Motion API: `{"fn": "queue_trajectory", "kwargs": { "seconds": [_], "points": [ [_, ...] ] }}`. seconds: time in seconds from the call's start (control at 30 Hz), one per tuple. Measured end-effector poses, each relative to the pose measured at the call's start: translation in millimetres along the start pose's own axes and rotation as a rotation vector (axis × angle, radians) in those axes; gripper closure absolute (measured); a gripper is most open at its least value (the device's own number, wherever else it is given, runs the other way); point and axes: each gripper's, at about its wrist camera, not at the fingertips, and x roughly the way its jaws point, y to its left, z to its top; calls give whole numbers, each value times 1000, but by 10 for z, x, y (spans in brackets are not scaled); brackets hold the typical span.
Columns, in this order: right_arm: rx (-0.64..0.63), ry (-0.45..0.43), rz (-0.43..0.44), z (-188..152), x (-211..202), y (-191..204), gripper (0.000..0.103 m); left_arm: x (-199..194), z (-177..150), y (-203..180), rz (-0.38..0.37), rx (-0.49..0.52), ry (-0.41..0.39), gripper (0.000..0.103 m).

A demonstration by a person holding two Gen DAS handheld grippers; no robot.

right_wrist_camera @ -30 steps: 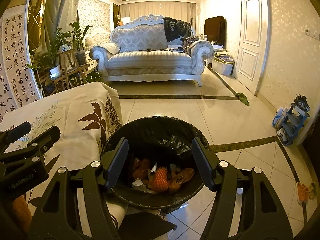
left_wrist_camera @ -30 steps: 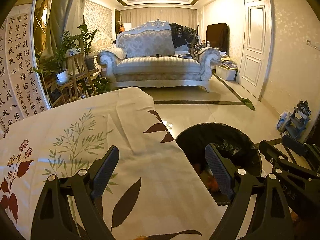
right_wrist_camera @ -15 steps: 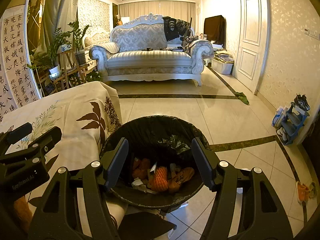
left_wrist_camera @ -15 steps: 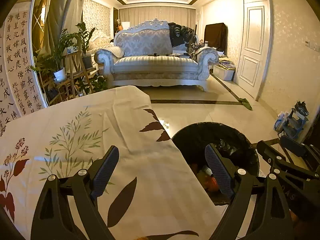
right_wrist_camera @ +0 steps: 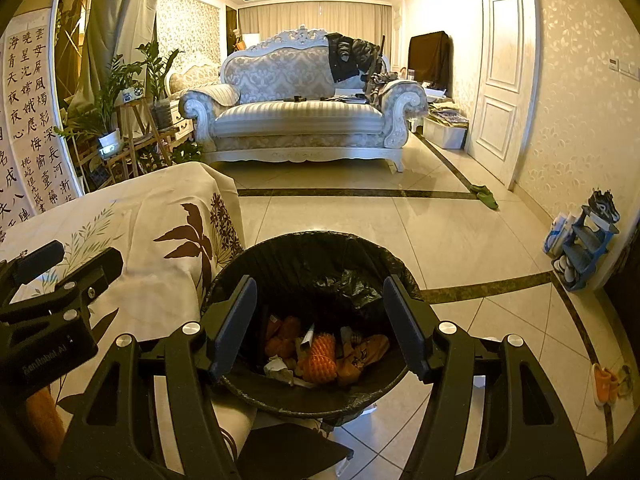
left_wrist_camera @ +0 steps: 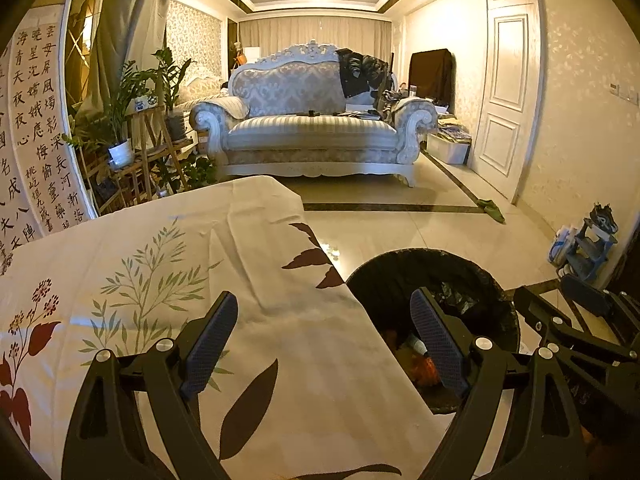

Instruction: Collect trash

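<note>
A round bin with a black liner [right_wrist_camera: 320,252] stands on the floor beside the table; it also shows in the left wrist view [left_wrist_camera: 432,264]. Inside lie orange netting, crumpled paper and wrappers [right_wrist_camera: 320,356]. My right gripper [right_wrist_camera: 320,320] is open and empty, hanging above the bin's mouth. My left gripper [left_wrist_camera: 324,336] is open and empty above the table's cloth [left_wrist_camera: 160,264], near its right edge. Each gripper appears at the side of the other's view.
A floral tablecloth [right_wrist_camera: 160,216] covers the table left of the bin. A white sofa [left_wrist_camera: 312,132] stands across the tiled floor. Plant stands [left_wrist_camera: 132,148] are at the left, a shoe rack [right_wrist_camera: 588,248] and a door [left_wrist_camera: 504,92] at the right.
The left gripper has drifted slightly, so the bin shows a little higher in its view. The right gripper stays open over the bin.
</note>
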Motion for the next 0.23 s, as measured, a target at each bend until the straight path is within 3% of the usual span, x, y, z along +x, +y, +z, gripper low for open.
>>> {"fn": "queue_trajectory", "kwargs": {
  "seconds": [0.23],
  "points": [
    [-6,-7,10,5,-27,55,33,-11,1,128,14,-23,24,17]
  ]
}}
